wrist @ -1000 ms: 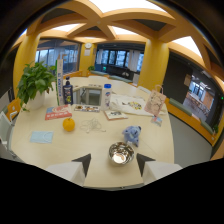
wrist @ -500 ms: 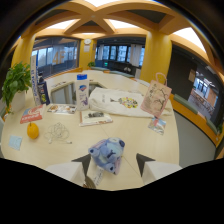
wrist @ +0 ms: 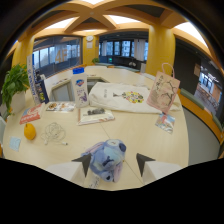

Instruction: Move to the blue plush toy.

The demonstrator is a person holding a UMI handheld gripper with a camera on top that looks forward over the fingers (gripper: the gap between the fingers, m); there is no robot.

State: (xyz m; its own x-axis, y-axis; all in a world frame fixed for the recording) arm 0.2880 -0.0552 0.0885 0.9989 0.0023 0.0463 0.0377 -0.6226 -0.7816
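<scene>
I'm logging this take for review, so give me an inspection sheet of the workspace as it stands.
Surface: pale tabletop, curved edge.
Job's thing: blue plush toy lies between the fingers, nearer the left one, resting on the table.
Clutter: orange fruit, bottle with blue cap, booklet, white printed cloth bag, paper gift bag, small card, red leaflet.
Gripper: gripper open, fingers either side of the toy, not pressing on it.
Cables: white cord coiled by the fruit.
Surroundings: potted plant, yellow columns, windows.
</scene>
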